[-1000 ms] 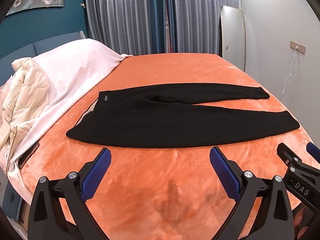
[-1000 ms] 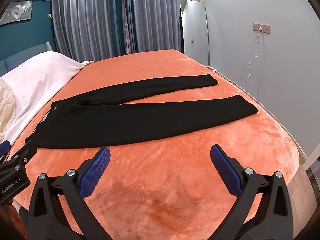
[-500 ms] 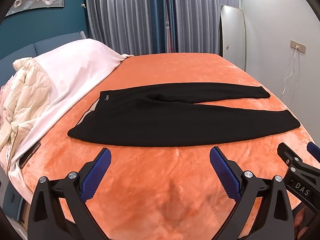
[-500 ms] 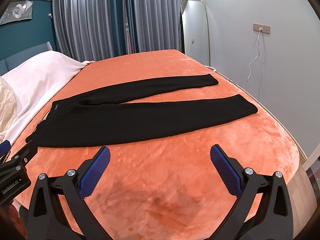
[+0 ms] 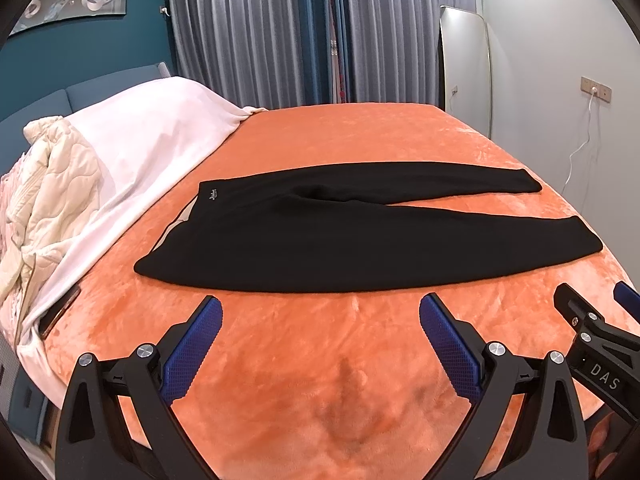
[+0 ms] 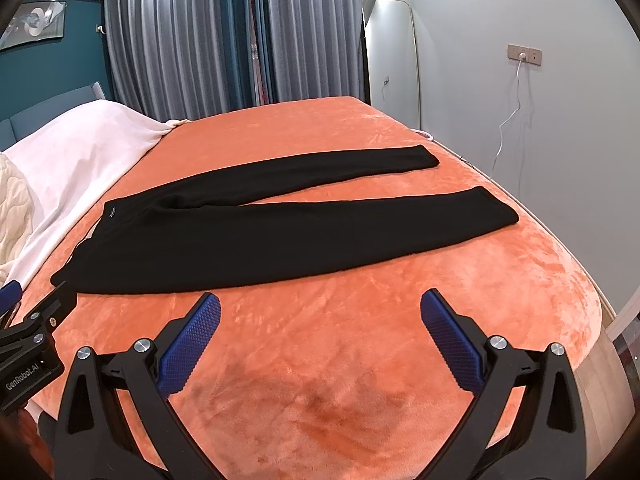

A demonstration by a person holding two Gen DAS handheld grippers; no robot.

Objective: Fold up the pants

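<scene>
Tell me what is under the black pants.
The black pants lie flat on the orange blanket covering the bed. A pale strip shows at their waistband edge. Anything else beneath them is covered.

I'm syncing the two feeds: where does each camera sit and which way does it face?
Left wrist: on the left gripper, facing across the orange bed; right gripper at its right edge.
Right wrist: on the right gripper, facing likewise; left gripper's tip at left.
Shared: black pants, curtains, mirror.
</scene>
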